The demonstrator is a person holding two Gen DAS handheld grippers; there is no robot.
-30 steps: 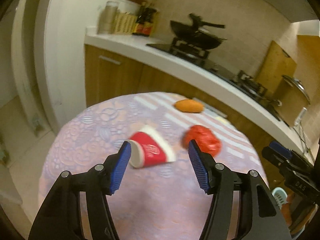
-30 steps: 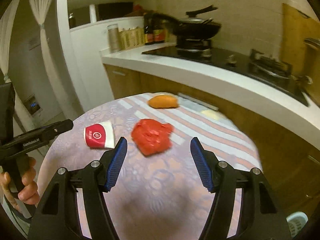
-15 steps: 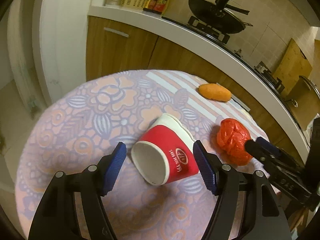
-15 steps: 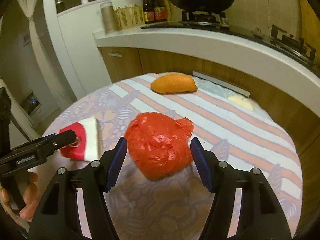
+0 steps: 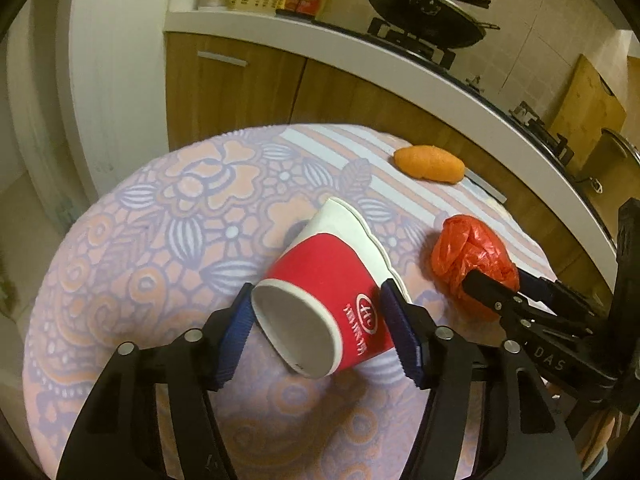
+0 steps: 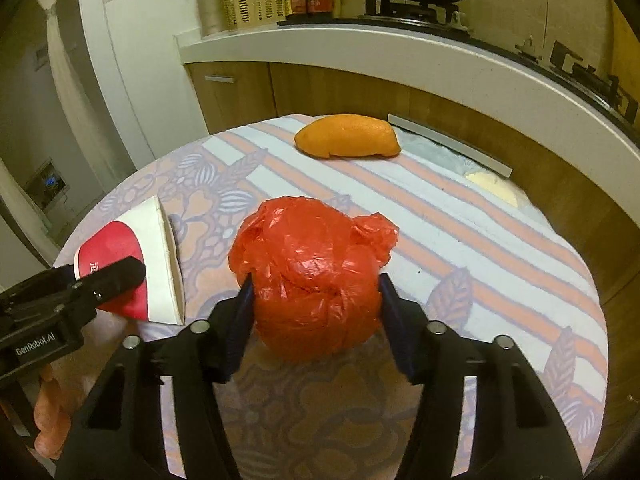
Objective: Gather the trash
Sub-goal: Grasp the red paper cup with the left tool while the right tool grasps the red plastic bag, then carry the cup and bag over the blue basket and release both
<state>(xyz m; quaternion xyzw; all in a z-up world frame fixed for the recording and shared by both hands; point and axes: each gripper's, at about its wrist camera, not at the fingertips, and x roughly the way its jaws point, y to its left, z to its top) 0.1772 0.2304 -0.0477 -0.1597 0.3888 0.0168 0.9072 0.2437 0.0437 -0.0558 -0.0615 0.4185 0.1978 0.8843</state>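
My left hand-held gripper [image 5: 316, 320] is closing on a red-and-white paper cup [image 5: 328, 296] lying on its side, pads against its walls. My right hand-held gripper [image 6: 314, 312] is closing around a crumpled red plastic bag [image 6: 312, 276], pads touching it, on the flower-patterned counter [image 6: 480, 248].

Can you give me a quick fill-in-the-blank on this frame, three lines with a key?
1. The paper cup between the left tongs lies on its ____.
2. The right tongs are closing around a crumpled ____ plastic bag.
3. The orange peel lies on the ____ part of the tablecloth.

Missing words: side; red; striped
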